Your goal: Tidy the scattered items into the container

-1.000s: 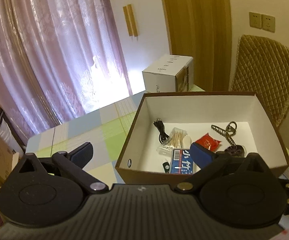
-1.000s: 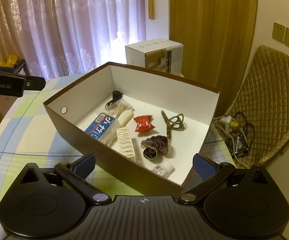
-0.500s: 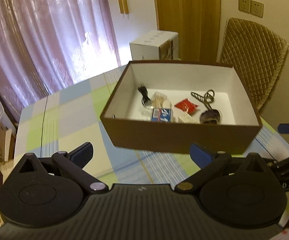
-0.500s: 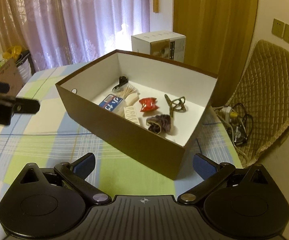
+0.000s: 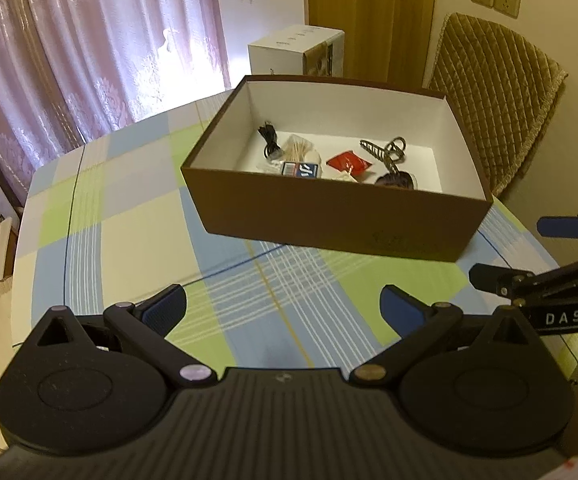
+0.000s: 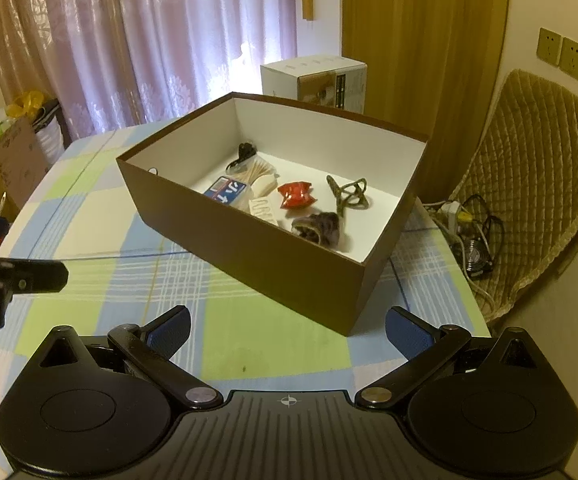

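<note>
both grippers, left gripper (image 5: 283, 306) and right gripper (image 6: 287, 326), hover empty over the checked tablecloth (image 5: 129, 216) with fingers spread apart. beyond them the brown box (image 6: 257, 240) holds a red packet (image 6: 296, 195), hair clip (image 6: 347, 196) and cotton swabs (image 6: 255, 170).

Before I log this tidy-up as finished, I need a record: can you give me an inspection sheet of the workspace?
Surface: checked tablecloth; nothing loose seen on the visible part.
Job's things: brown box holds a black cable, cotton swabs, blue packet, red wrapper, hair claw and dark scrunchie.
Clutter: white carton behind the box.
Grippers: left gripper and right gripper both have jaws wide apart, empty, on the near side of the box.
Cables: power strip with leads on the floor beside the table.
Surroundings: quilted chair, lilac curtains, wall sockets.
</note>
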### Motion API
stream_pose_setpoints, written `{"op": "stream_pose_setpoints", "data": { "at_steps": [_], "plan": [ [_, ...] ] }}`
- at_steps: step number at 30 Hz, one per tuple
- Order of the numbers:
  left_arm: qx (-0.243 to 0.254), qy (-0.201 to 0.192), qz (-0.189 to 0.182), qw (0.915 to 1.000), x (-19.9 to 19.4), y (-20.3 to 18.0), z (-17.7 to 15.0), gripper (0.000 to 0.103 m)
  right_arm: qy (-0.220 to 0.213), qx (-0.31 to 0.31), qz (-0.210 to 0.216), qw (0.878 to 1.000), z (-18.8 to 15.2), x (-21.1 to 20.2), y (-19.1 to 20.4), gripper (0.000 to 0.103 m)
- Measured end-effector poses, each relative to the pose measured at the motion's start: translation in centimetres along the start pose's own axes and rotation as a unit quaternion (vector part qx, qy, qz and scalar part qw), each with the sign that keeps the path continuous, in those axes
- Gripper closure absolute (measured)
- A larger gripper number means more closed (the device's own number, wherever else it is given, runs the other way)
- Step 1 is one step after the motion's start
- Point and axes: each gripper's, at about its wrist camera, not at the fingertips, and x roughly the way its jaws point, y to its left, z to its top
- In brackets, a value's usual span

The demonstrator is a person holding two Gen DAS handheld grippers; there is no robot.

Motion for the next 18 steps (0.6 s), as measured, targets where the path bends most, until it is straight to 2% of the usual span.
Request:
{"op": "stream_pose_setpoints", "data": {
  "at_steps": [18],
  "plan": [
    [-0.001,0.032,-0.005,0.9995,0.5,-0.6,-1.8,0.001,0.029,0.003,0.003,1.000,-1.6,0.0,0.6,0.002]
  ]
}}
